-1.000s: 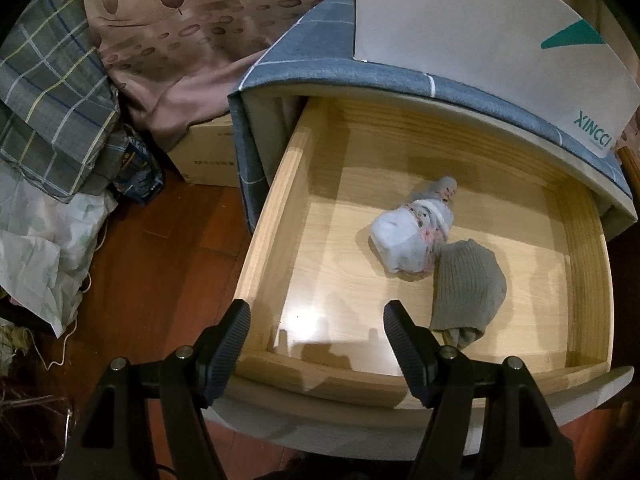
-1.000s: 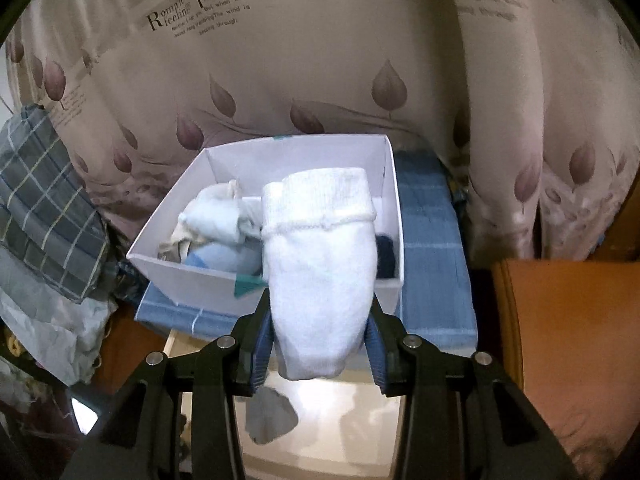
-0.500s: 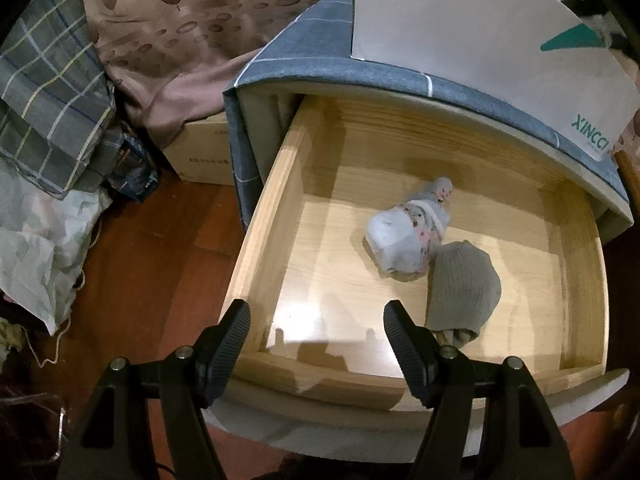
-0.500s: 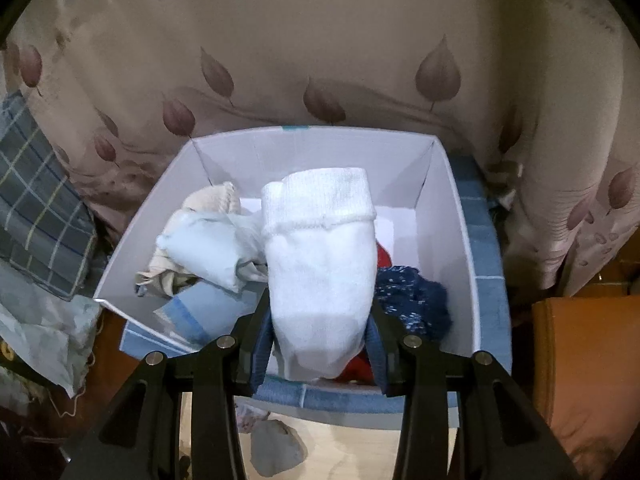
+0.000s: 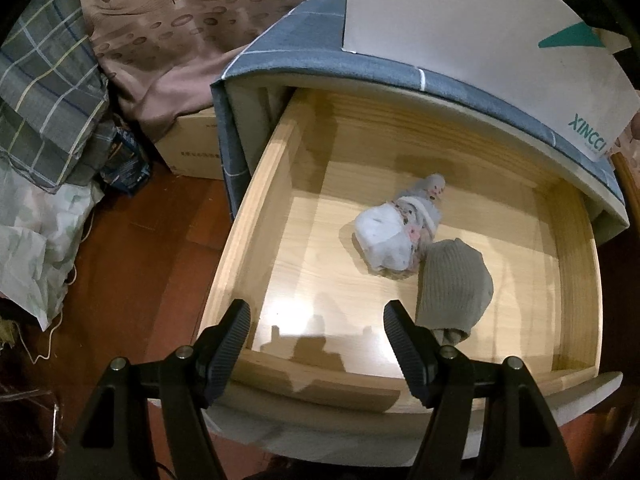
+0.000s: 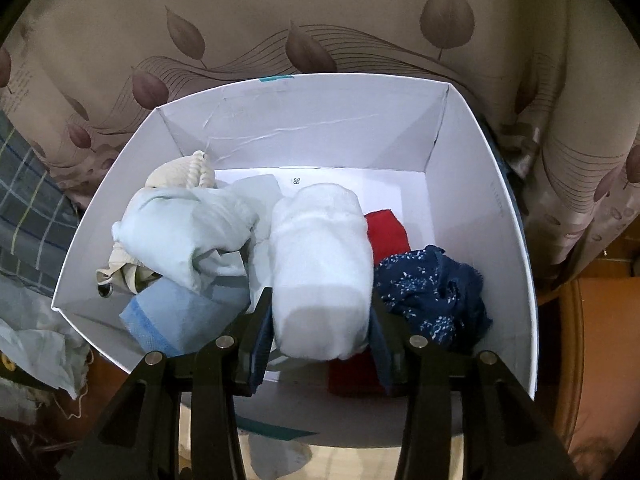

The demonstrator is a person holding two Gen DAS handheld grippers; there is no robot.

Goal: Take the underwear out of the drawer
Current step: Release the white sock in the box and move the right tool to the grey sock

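Two bundles are lying in the open wooden drawer (image 5: 256, 216): a white floral roll (image 5: 394, 236) touching a grey ribbed one (image 5: 454, 284). The left hand-held gripper (image 5: 316, 334) is hovering wide and empty above the drawer's front. The right hand-held gripper (image 6: 320, 332) is opening around a white rolled underwear (image 6: 320, 264) over the white box (image 6: 504, 248), among pale blue (image 6: 188, 236), navy (image 6: 432, 292) and red (image 6: 386, 230) garments.

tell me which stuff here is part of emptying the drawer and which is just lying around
Part of the job: drawer; white patterned bundle and grey knit piece in it; white roll between the opening right gripper; white box.

Lying about: plaid cloth; cardboard box; leaf-print curtain.
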